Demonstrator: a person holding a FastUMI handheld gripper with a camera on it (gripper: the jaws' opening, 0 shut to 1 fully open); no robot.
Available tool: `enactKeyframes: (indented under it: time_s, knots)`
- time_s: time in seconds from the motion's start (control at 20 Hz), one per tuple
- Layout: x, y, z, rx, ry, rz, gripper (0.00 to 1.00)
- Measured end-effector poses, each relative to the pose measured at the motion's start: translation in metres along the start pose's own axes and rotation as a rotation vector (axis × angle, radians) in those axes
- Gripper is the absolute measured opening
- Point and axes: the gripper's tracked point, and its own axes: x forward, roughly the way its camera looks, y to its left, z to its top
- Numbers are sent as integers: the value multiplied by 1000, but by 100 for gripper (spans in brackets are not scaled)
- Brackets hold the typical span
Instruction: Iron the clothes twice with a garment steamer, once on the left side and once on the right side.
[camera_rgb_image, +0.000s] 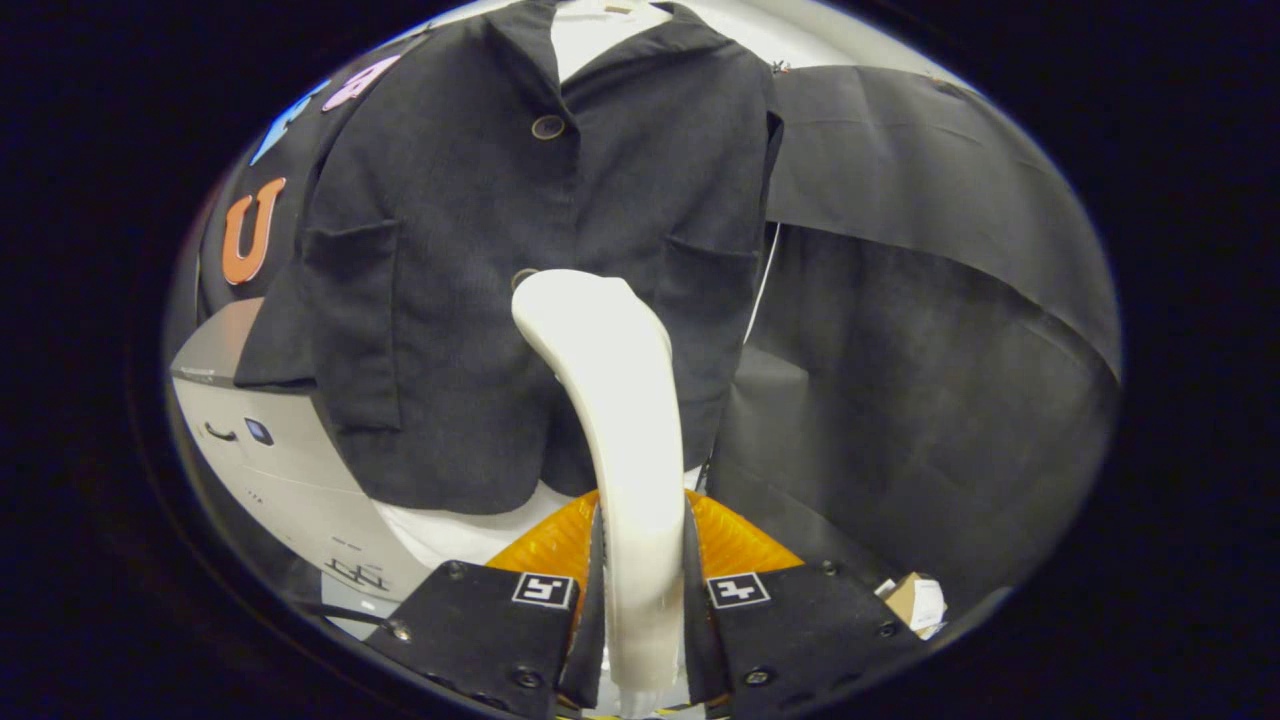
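Gripper view: gripper (640, 590) clamps white steamer (620, 400) before dark jacket (480, 250); grey cabinet (290, 470) beside.

Dark jacket (500, 250) hangs upright, buttoned, two chest pockets, facing front. White garment steamer (625, 420) stands upright before its lower middle, head curving left near the second button, handle pinched between tool fingers (690, 590).
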Motion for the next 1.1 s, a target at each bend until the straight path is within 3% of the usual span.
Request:
enactKeyframes:
  time_s: [0.6,0.95,1.1]
  knots:
    - [-53,6,8,5,-56,41,35]
    - [-76,11,14,45,-85,139,35]
    - [-108,23,15,51,-109,200,35]
